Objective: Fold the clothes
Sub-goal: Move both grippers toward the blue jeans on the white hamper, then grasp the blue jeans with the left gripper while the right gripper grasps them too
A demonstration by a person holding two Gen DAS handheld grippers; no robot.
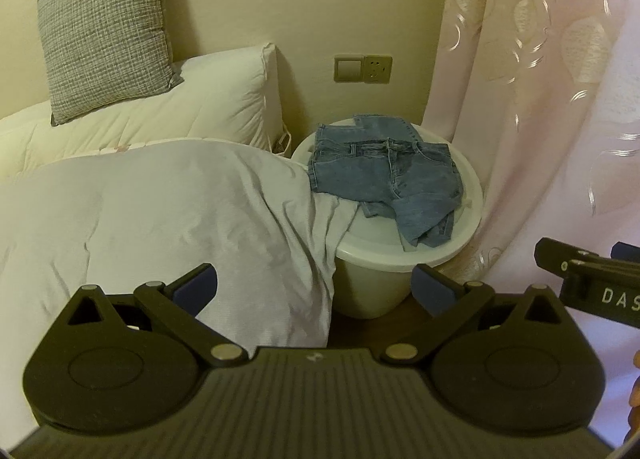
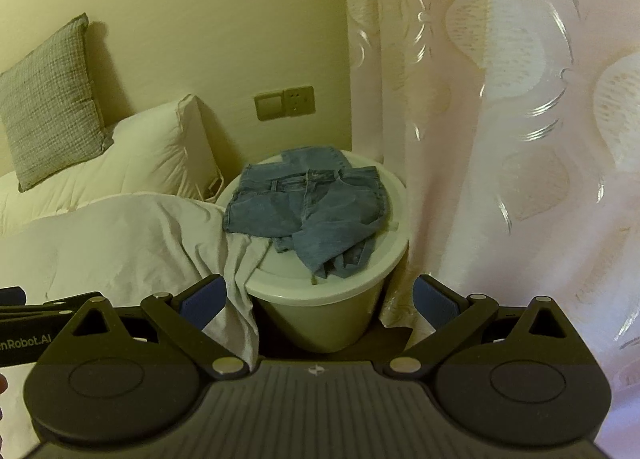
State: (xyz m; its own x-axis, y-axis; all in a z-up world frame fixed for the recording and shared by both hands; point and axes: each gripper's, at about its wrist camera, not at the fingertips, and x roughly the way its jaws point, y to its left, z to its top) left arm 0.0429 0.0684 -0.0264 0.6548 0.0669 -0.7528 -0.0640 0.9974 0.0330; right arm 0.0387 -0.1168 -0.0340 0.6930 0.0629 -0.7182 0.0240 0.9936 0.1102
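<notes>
Hovering with jaws spread and empty, left tongs [image 1: 316,287] and right tongs [image 2: 318,297] face the jeans [image 1: 386,175] ahead, heaped on the round counter [image 1: 472,195]; a one-layer pinch could drag them off its edge.

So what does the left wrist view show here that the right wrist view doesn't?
Only the left wrist view shows the right gripper entering at its right edge, marked "DAS".

Only the right wrist view shows part of the left gripper's body at its left edge.

Both show the jeans crumpled on the round white table, the grey duvet, the grey cushion, the wall socket, the curtain, and open jaws.
</notes>
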